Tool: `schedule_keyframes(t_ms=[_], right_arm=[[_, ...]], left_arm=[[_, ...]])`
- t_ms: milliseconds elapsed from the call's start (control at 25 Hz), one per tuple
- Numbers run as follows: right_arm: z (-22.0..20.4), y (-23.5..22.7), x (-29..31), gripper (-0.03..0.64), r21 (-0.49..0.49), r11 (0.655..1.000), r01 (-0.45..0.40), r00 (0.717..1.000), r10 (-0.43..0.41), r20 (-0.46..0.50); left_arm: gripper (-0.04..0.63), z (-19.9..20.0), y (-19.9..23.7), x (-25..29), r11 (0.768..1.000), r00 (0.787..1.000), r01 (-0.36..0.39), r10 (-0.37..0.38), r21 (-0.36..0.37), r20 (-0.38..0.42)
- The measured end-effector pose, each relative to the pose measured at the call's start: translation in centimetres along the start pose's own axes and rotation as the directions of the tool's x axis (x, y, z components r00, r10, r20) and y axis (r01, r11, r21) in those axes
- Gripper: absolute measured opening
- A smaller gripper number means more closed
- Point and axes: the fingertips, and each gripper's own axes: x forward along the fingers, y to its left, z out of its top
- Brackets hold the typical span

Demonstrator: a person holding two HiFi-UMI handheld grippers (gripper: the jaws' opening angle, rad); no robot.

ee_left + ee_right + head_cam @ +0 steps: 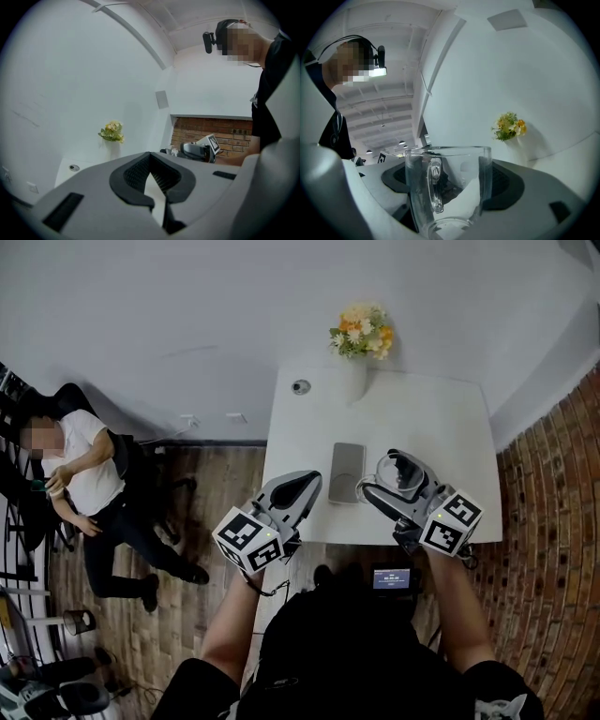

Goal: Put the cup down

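A clear glass cup (401,472) with a handle sits between the jaws of my right gripper (397,478), over the near right part of the white table (441,427). In the right gripper view the cup (459,187) fills the gap between the dark pads (506,187), its handle facing the camera; the gripper (447,178) is shut on it. Whether the cup touches the table I cannot tell. My left gripper (306,486) hovers at the table's near left edge, its jaws shut with nothing in them (151,169).
A flat grey slab (347,472) lies on the table just left of the cup. A vase of flowers (362,334) stands at the far edge, a small round disc (300,386) at the far left corner. A seated person (84,474) is left, a brick wall (553,521) right.
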Motion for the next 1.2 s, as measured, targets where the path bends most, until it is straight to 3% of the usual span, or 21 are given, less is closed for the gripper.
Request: schedule_keyframes(t_ms=[800,1200], right_arm=[[-0.8,-2.8,1.5,0.426,0.046,0.995,-0.088,0.995,0.089,-0.035],[-3.6,-4.4,3.1,0.426,0.015,0.995,-0.096,0.990,0.097,-0.101]], left_arm=[[0.008,-0.4,0.6,1.8,0.996,0.996,-0.084,0.083,-0.021,-0.012],[0.008,-1.2,0.6,1.4,0.992,0.992,-0.120,0.118,-0.040,-0.039]])
